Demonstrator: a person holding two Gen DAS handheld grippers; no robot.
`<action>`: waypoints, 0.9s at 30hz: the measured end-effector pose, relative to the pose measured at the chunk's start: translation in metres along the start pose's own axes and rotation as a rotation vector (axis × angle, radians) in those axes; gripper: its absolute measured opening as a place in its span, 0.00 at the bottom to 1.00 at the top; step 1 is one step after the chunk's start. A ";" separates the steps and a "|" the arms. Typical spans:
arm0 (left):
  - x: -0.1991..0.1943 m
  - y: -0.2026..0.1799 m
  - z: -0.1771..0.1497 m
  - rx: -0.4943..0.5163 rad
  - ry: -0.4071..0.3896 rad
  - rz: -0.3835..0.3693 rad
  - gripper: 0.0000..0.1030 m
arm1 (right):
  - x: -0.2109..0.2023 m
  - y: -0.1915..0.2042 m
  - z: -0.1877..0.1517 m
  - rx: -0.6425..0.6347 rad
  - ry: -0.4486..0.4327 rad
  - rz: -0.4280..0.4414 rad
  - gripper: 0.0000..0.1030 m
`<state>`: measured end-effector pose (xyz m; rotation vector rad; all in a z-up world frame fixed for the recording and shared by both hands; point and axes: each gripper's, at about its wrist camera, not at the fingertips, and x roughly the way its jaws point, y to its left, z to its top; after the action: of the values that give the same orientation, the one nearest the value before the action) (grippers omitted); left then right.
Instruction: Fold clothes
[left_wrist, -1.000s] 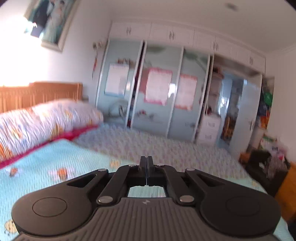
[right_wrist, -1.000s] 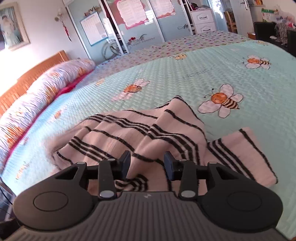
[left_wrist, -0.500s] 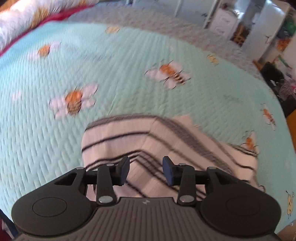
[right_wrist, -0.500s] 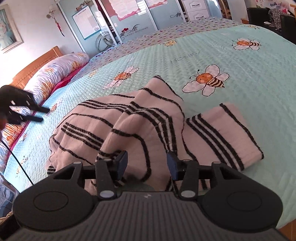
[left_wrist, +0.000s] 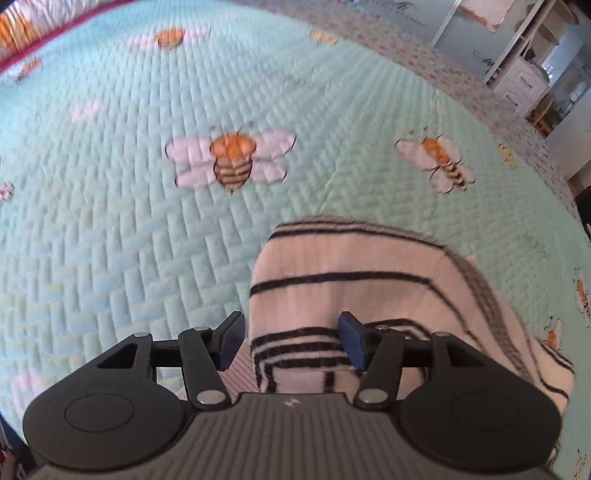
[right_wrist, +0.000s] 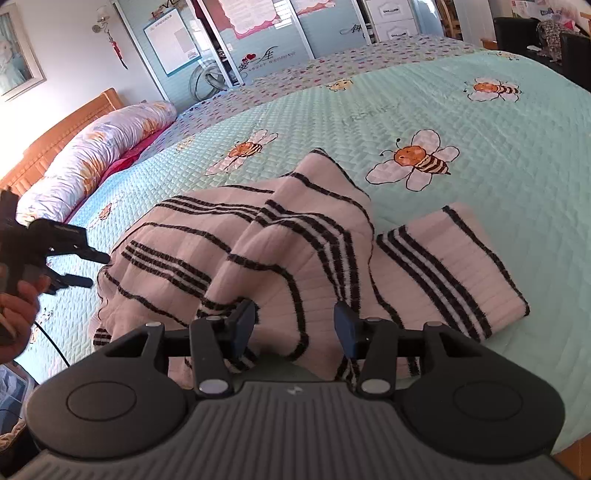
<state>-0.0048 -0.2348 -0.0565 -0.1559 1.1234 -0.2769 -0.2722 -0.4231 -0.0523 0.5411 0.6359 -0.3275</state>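
A pale pink sweater with black stripes (right_wrist: 295, 240) lies crumpled on the mint bee-print quilt (right_wrist: 461, 122), one sleeve (right_wrist: 450, 266) folded out to the right. My right gripper (right_wrist: 295, 326) hovers open over its near hem, with fabric below the gap and no pad pressing on it. My left gripper (left_wrist: 291, 339) points steeply down at the sweater (left_wrist: 351, 277) by its left edge. Its jaws are opening, with striped cloth beneath them and not pinched. In the right wrist view, the left gripper (right_wrist: 86, 268) shows at the far left in a hand (right_wrist: 14, 306).
A long flowered bolster (right_wrist: 99, 155) and a wooden headboard (right_wrist: 74, 122) run along the far left of the bed. Mirrored wardrobe doors (right_wrist: 258, 33) stand behind. Dark furniture (right_wrist: 554, 37) sits past the bed's right side. The bed's near edge lies just under my right gripper.
My left gripper swung down from facing the wardrobe to the sweater's left edge, and its jaws went from shut to open. The right gripper stayed put, its jaws slightly wider.
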 end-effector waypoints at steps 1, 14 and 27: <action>0.007 0.003 0.000 -0.021 0.019 -0.019 0.57 | -0.001 0.000 0.000 0.000 0.000 -0.004 0.48; -0.128 -0.074 -0.002 0.166 -0.289 -0.324 0.06 | -0.007 0.011 -0.006 -0.163 -0.059 -0.185 0.49; -0.113 -0.048 -0.015 0.127 -0.190 -0.305 0.06 | 0.046 0.019 0.013 -0.256 -0.013 -0.233 0.68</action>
<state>-0.0711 -0.2464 0.0475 -0.2362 0.8889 -0.5915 -0.2228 -0.4210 -0.0660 0.2194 0.7179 -0.4609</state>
